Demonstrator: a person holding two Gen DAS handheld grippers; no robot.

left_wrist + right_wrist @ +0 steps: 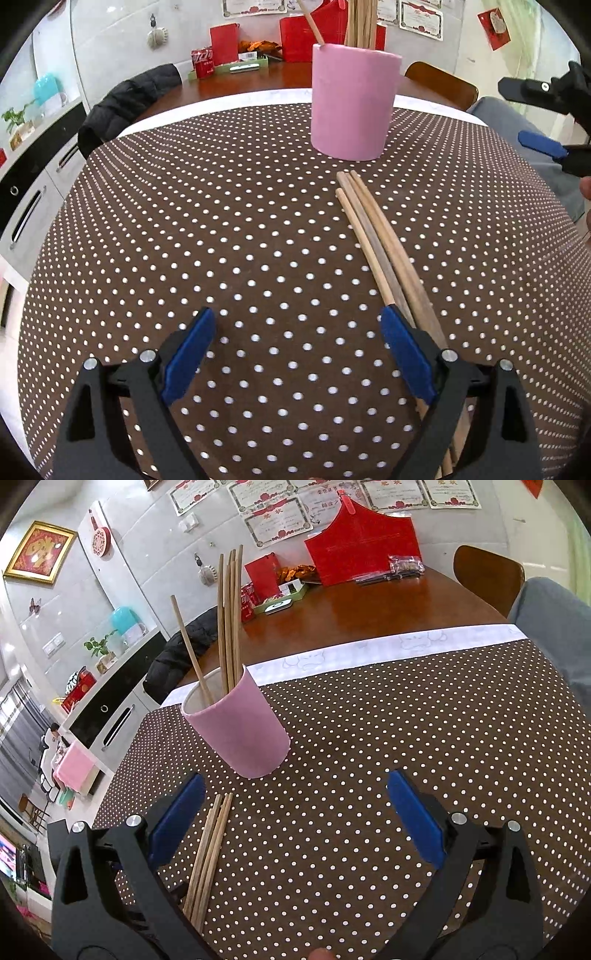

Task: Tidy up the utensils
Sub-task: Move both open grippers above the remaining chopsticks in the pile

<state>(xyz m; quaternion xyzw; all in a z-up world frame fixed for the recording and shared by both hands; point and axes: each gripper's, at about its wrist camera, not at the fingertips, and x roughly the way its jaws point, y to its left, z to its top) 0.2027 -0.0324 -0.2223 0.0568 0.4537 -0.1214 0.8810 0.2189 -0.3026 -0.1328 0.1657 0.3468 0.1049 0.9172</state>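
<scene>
While both tools, left (295, 354) and right (295, 812), gape wide and empty, three chopsticks (373, 236) lie on the desk (221, 258) near the cup (352, 103); pinch one mid-length.

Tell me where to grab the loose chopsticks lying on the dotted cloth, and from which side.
Grip the loose chopsticks across their mid-length, coming straight down from above with the fingers spanning their width. They lie flat on the dotted cloth, bunched side by side, so an end-on approach would likely push them along. The left gripper is open and nearest; its right finger already sits beside them. The pink cup stands just beyond their far tips.
</scene>
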